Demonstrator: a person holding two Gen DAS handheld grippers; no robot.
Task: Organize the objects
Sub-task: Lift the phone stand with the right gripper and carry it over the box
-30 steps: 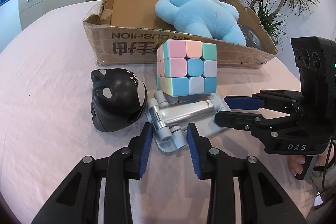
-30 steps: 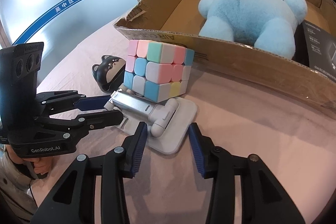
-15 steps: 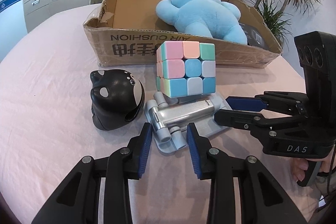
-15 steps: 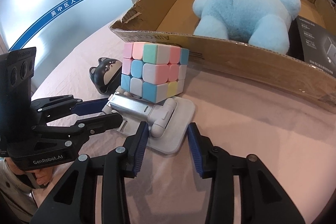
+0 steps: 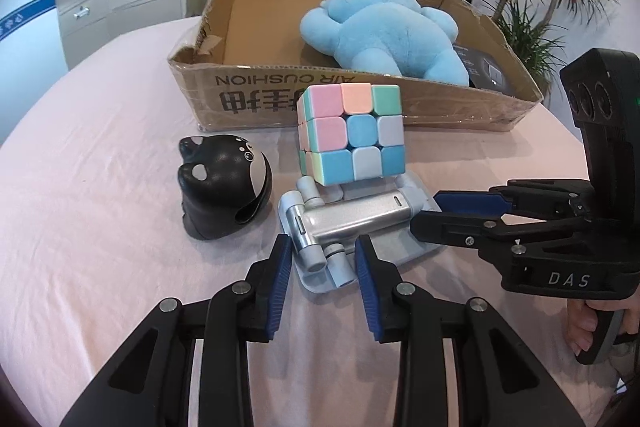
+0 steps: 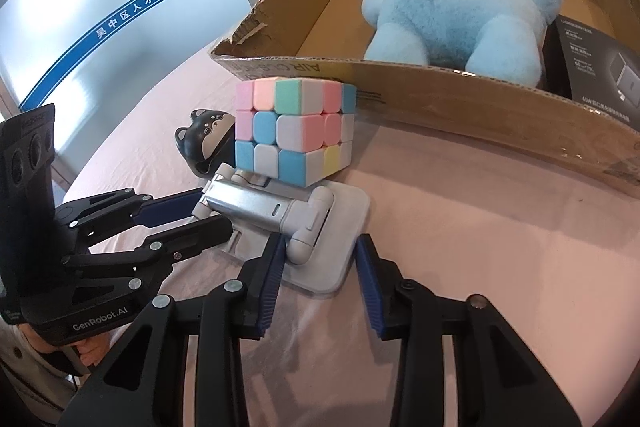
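Looking down the left hand-held gripper, we see its blue pads seated against both sides of the near corner of the folded phone stand. So we read it as clamped on the stand.

Right hand-held gripper: jaws closing, with the stand's other near corner and one hinge barrel between them. Its left pad is at the hinge. We can't tell whether the right pad has reached the base edge, so we call it still apart.

Layout in the left wrist view:
- The stand lies flat on the pink-covered surface, dead centre, silver arm folded down.
- The pastel cube sits on the stand's far end, at 12 o'clock from the left pads.
- The black animal figurine is at 9 o'clock of the stand, just beside it and lying on its side.
- The cardboard box is at 12 o'clock behind the cube, open top, with upside-down "AIR CUSHION" print facing us.
- The blue plush lies in the box's right half, around 1 o'clock.
- A dark retail carton is wedged at the plush's 3 o'clock.
- The right gripper comes in from 3 o'clock.
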